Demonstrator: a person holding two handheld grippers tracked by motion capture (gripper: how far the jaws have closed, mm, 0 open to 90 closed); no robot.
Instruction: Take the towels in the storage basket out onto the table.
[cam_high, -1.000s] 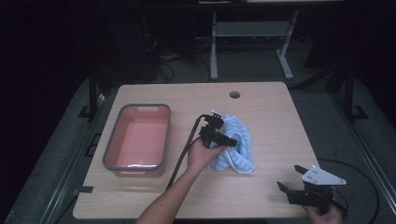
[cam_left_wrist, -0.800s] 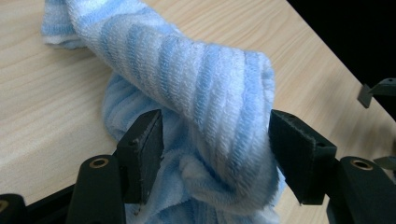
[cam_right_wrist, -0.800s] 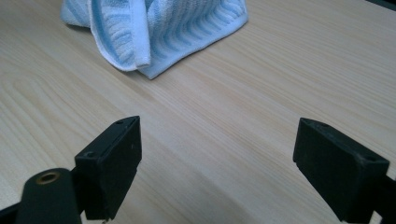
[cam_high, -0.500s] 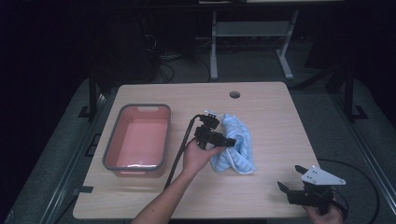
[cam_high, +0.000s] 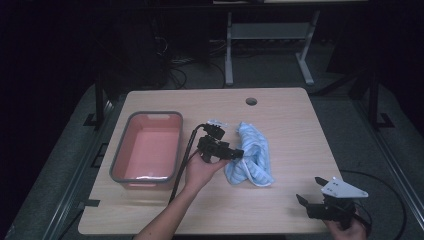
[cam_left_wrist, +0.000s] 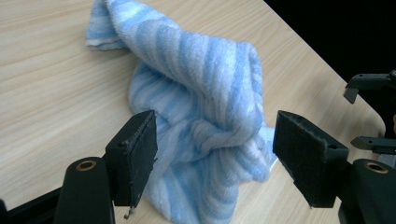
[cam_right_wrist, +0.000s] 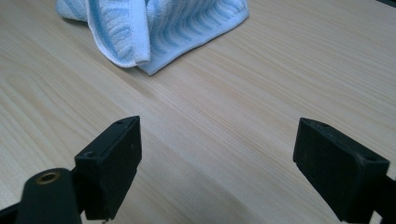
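Crumpled striped towel (cam_high: 252, 156) on the bench (cam_high: 290, 120), long side running away from the person.
The left gripper (cam_high: 235, 153) has its jaws spread apart around the towel's near fold; the right gripper (cam_high: 306, 202) waits well apart, jaws released.

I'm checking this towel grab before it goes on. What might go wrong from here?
1. The left gripper is open around the top fold of the crumpled blue-striped towel; closing may pinch only that fold, so the rest may trail or slip.
2. The towel lies right of the pink plastic tub with the grey rim; a hanging end could catch that rim.
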